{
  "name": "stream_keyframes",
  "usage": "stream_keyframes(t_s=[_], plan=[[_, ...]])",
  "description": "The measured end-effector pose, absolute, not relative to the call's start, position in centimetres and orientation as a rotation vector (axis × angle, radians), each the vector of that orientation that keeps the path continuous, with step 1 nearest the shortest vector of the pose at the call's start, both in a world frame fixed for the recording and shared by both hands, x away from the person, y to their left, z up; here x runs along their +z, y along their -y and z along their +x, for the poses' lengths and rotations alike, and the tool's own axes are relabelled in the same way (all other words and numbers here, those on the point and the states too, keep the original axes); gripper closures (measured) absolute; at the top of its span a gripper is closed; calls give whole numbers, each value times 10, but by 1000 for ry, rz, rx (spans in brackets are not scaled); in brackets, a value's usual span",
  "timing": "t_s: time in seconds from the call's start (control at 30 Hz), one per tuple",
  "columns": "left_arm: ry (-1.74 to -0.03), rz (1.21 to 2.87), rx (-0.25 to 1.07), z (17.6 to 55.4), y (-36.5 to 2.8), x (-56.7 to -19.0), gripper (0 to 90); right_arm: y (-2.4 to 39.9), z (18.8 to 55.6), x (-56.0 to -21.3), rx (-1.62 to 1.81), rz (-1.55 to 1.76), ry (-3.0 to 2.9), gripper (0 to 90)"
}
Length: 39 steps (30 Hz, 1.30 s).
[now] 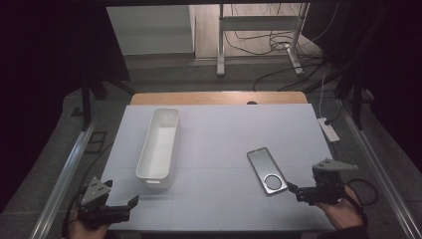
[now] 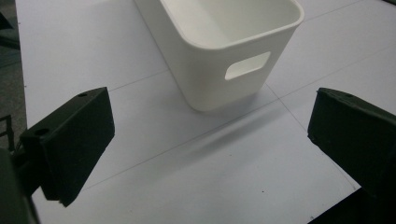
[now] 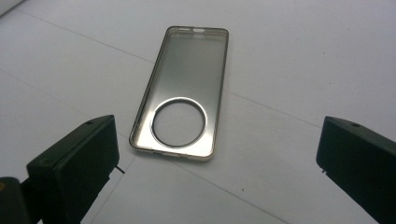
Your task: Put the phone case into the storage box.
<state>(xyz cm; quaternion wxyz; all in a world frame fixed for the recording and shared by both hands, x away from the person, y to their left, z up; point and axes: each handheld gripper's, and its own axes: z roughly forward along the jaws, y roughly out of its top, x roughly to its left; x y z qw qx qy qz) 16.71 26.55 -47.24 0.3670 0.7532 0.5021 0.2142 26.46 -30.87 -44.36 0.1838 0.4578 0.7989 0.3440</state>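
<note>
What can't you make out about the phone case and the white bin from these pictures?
- Phone case: its underside lies against the table, in both the right gripper view and the high view.
- White bin: its far end is cut off by the top edge of the left gripper view.
- Bin floor near the handle: hidden by the near wall in the high view.

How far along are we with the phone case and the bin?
Nothing looks done yet: the phone case lies flat on the table, and the white bin holds nothing. In hand: the right tongs are open, aimed at the case's near end without touching it. The left tongs wait open in front of the bin. Probably left: grasp the case, lift it and carry it to the bin.
</note>
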Motion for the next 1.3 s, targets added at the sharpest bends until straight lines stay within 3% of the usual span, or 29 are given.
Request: stream_keyframes(t_s=[1.3], plan=[[-1287,1936,548,167,-266,-472,16,276,322,-444,915,1295,-2331,7]])
